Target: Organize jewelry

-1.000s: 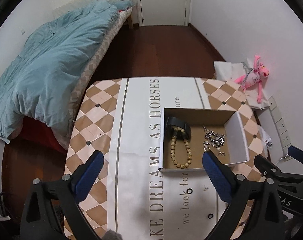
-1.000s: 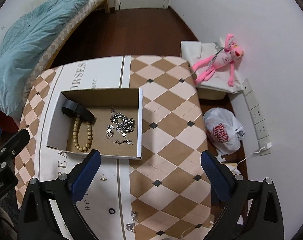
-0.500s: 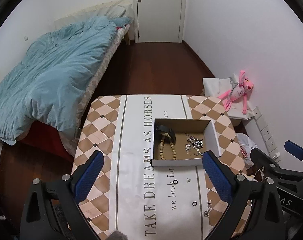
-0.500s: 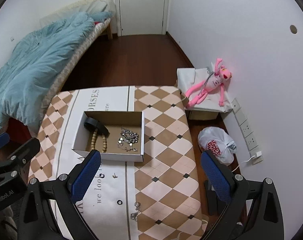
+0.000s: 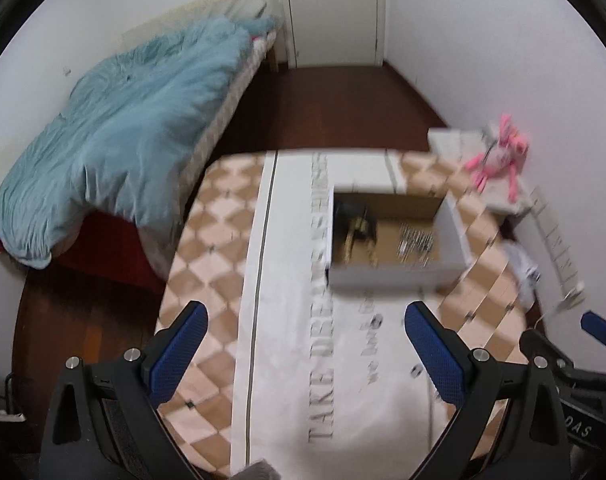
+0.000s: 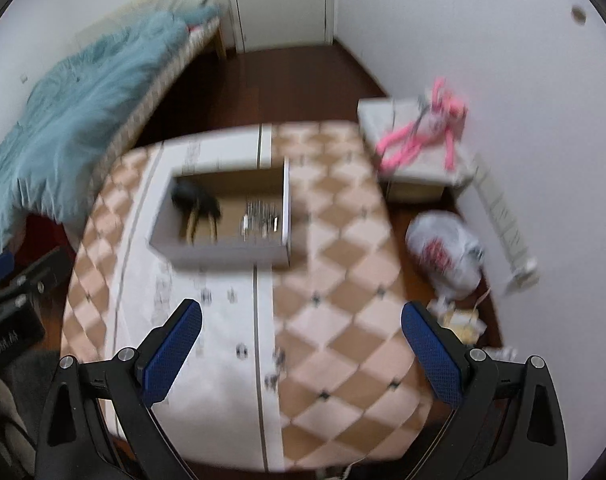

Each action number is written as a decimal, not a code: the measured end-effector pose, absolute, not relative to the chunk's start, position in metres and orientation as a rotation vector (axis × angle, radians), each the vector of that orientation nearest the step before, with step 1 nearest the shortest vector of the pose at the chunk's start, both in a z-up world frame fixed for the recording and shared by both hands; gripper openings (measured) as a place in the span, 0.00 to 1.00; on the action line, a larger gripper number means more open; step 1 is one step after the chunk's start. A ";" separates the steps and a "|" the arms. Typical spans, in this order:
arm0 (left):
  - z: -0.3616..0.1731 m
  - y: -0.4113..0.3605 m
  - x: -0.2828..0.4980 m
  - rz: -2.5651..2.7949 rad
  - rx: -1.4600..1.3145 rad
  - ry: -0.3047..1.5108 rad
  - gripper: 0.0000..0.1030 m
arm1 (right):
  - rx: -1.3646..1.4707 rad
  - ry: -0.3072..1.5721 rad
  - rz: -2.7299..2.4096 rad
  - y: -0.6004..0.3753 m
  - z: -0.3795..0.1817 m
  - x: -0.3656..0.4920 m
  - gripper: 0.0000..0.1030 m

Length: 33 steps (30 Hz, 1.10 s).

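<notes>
An open cardboard box [image 5: 387, 276] stands on the checkered tablecloth; it also shows in the right wrist view [image 6: 223, 254]. Inside lie a black band [image 6: 191, 196], a wooden bead bracelet [image 5: 355, 236] and a silver chain [image 6: 261, 216]. Small loose pieces lie on the cloth in front of the box: a ring [image 5: 377, 321], another ring [image 6: 242, 350] and a small silver piece [image 6: 277, 360]. My left gripper [image 5: 309, 350] and right gripper [image 6: 303, 348] are both open and empty, held high above the table's near side. Both views are motion-blurred.
A bed with a blue duvet [image 5: 115, 140] stands left of the table. A pink plush toy [image 6: 419, 128] lies on a white box by the right wall, with a plastic bag [image 6: 443, 252] and wall sockets [image 6: 507, 228] nearby. A door [image 5: 335, 8] is at the back.
Both grippers rose well away from the table, then moved back toward it; the box looks larger than half a second ago. Both stayed open and empty. The jewelry did not move.
</notes>
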State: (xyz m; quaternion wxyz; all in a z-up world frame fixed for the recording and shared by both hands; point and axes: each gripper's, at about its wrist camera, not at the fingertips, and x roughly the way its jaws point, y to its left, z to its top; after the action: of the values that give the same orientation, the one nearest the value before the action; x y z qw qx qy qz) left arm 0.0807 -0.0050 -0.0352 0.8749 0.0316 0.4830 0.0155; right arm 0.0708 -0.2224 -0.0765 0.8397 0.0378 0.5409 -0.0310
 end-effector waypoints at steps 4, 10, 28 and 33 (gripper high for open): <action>-0.087 -0.005 0.070 0.049 0.093 1.121 0.98 | 0.174 1.259 -0.027 -0.227 -0.145 0.053 0.94; -0.137 -0.005 0.057 0.078 0.135 1.221 0.98 | 0.269 1.278 -0.013 -0.236 -0.201 0.046 0.69; -0.163 -0.034 0.067 0.027 0.152 1.267 0.98 | 0.259 1.154 0.014 -0.245 -0.203 0.059 0.11; -0.170 -0.065 0.074 -0.047 0.137 1.279 0.98 | 0.315 1.134 -0.018 -0.272 -0.191 0.056 0.11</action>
State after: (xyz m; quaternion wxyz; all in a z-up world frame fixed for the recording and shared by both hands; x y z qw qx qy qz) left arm 0.0738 -0.0654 -0.1695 0.8000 0.0638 0.5962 -0.0220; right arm 0.0563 -0.2718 -0.1905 0.8318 0.1483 0.5348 -0.0087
